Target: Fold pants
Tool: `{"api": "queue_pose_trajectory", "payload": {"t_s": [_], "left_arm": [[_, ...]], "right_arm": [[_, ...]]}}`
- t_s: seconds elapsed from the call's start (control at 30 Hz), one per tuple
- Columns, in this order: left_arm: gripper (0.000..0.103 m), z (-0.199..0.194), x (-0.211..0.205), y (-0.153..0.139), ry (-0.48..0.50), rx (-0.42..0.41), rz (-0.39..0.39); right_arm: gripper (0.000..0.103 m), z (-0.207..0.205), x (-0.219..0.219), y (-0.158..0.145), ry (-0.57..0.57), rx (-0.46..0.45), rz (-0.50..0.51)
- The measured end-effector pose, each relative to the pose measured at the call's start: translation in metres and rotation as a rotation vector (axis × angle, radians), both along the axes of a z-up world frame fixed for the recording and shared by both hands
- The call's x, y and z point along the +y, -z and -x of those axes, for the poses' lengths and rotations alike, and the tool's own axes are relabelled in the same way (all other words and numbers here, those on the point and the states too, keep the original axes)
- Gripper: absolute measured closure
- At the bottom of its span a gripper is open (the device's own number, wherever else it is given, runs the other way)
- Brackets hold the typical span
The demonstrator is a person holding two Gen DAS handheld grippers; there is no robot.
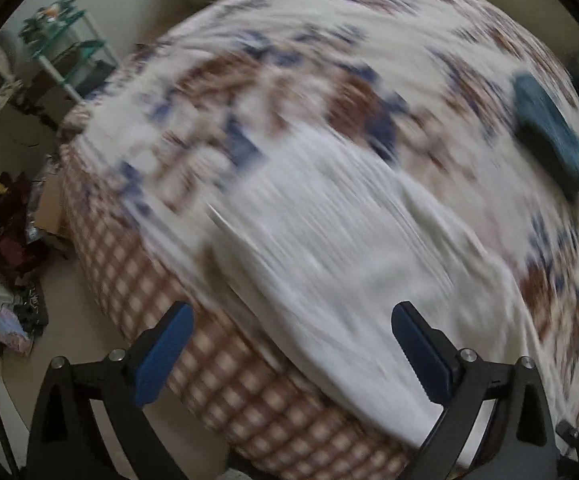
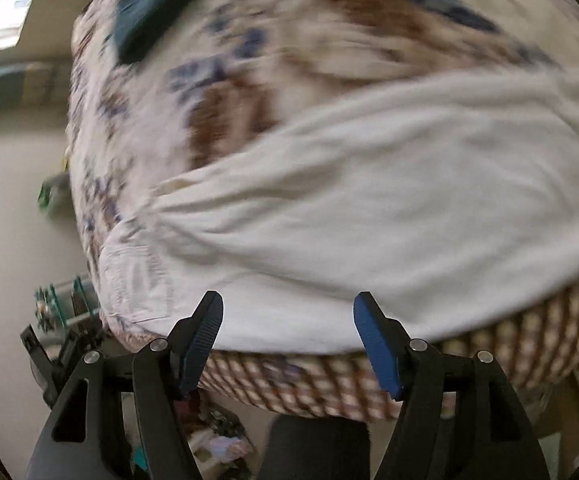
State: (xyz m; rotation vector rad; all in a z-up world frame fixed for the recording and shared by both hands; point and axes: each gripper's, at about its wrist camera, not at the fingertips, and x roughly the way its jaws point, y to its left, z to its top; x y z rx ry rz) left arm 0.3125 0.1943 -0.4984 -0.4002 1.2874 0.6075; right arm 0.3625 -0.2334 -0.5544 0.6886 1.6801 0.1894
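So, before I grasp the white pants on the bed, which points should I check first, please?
1. Left tongs open, nothing held: ok.
2. Right tongs open, nothing held: ok.
3. White pants lie on the bed, near its edge: ok.
4. Dark teal item apart from the pants: ok.
5. Pants fully flat, no wrinkles: cannot tell, the pictures are blurred.
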Motion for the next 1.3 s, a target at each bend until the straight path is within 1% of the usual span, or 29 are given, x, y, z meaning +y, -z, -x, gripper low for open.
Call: {"api": "queue_pose_trajectory", "payload": {"t_s": [0.1, 0.17, 0.23, 0.27, 0.33, 0.37, 0.4, 0.43, 0.47, 0.5, 0.53, 0.57, 0.63, 0.67, 0.7, 0.73, 0.77, 0.8, 0.83, 0.87, 0.93, 0.97, 1.0, 1.03, 1.07, 1.13, 1.17, 1.23, 1.3], "left_arm": [[0.002, -0.007, 0.064, 0.012, -0.052, -0.033, 0.057], [0.002, -0.012, 0.100, 0.030, -0.064, -0.038, 0.148], [0.002, -0.021, 0.130, 0.060, -0.067, -0.016, 0.276], [0.002, -0.026, 0.137, 0.075, -0.054, -0.009, 0.347], [0.003, -0.035, 0.141, 0.095, -0.011, 0.003, 0.447], [0.010, -0.040, 0.139, 0.106, 0.028, 0.005, 0.506], [0.033, -0.043, 0.132, 0.110, 0.061, 0.006, 0.541], [0.053, -0.045, 0.125, 0.113, 0.104, 0.009, 0.574], [0.062, -0.046, 0.116, 0.111, 0.159, 0.031, 0.559], [0.072, -0.045, 0.111, 0.102, 0.202, 0.029, 0.532], [0.078, -0.041, 0.111, 0.092, 0.209, 0.010, 0.538], [0.082, -0.036, 0.116, 0.085, 0.194, -0.011, 0.572], [0.083, -0.026, 0.130, 0.074, 0.137, -0.038, 0.653], [0.085, -0.021, 0.137, 0.070, 0.125, -0.038, 0.660], [0.085, -0.019, 0.141, 0.070, 0.134, -0.026, 0.628], [0.085, -0.019, 0.143, 0.073, 0.163, 0.023, 0.536], [0.086, -0.018, 0.147, 0.080, 0.201, 0.085, 0.421], [0.086, -0.016, 0.153, 0.088, 0.212, 0.119, 0.381], [0.086, -0.015, 0.161, 0.095, 0.209, 0.140, 0.378], [0.086, -0.013, 0.166, 0.100, 0.197, 0.142, 0.415], [0.083, -0.008, 0.174, 0.101, 0.139, 0.085, 0.556], [0.072, -0.006, 0.173, 0.099, 0.130, 0.056, 0.592], [0.050, -0.006, 0.167, 0.095, 0.135, 0.023, 0.634], [0.041, -0.004, 0.164, 0.093, 0.133, 0.010, 0.655], [0.035, -0.001, 0.162, 0.093, 0.105, -0.024, 0.714], [0.035, 0.006, 0.163, 0.095, 0.013, -0.088, 0.839], [0.035, 0.013, 0.167, 0.097, -0.055, -0.113, 0.885], [0.035, 0.026, 0.175, 0.097, -0.161, -0.178, 0.946], [0.035, 0.036, 0.181, 0.093, -0.219, -0.220, 0.969]], "right_arm": [[0.033, -0.031, 0.064, -0.001, -0.082, -0.033, -0.015], [0.033, -0.051, 0.113, 0.001, -0.137, -0.051, 0.002], [0.033, -0.067, 0.156, 0.007, -0.167, -0.046, 0.013], [0.033, -0.071, 0.177, 0.013, -0.180, -0.032, 0.016], [0.033, -0.073, 0.206, 0.025, -0.189, -0.001, 0.014], [0.033, -0.072, 0.215, 0.030, -0.198, 0.014, 0.016], [0.033, -0.071, 0.227, 0.037, -0.206, 0.031, 0.025], [0.033, -0.071, 0.239, 0.044, -0.213, 0.051, 0.035], [0.033, -0.069, 0.248, 0.051, -0.222, 0.066, 0.041], [0.033, -0.068, 0.257, 0.056, -0.234, 0.082, 0.053], [0.033, -0.068, 0.263, 0.060, -0.238, 0.089, 0.064], [0.033, -0.067, 0.267, 0.062, -0.243, 0.093, 0.074], [0.033, -0.065, 0.271, 0.067, -0.244, 0.102, 0.098], [0.033, -0.064, 0.272, 0.069, -0.240, 0.106, 0.104], [0.033, -0.063, 0.274, 0.072, -0.234, 0.114, 0.112], [0.033, -0.062, 0.273, 0.076, -0.224, 0.130, 0.118], [0.033, -0.060, 0.271, 0.078, -0.213, 0.142, 0.118], [0.033, -0.059, 0.269, 0.079, -0.203, 0.150, 0.119], [0.033, -0.058, 0.268, 0.080, -0.196, 0.157, 0.122], [0.033, -0.057, 0.267, 0.079, -0.194, 0.160, 0.122], [0.033, -0.055, 0.266, 0.074, -0.190, 0.155, 0.112], [0.033, -0.054, 0.267, 0.071, -0.190, 0.154, 0.097], [0.033, -0.052, 0.267, 0.065, -0.190, 0.150, 0.067], [0.033, -0.050, 0.269, 0.059, -0.192, 0.147, 0.043], [0.033, -0.046, 0.273, 0.055, -0.197, 0.145, 0.027], [0.033, -0.036, 0.280, 0.048, -0.204, 0.147, 0.015], [0.033, -0.029, 0.283, 0.047, -0.198, 0.153, 0.005], [0.033, -0.015, 0.285, 0.048, -0.153, 0.176, -0.024], [0.033, 0.005, 0.284, 0.056, -0.082, 0.234, -0.080]]}}
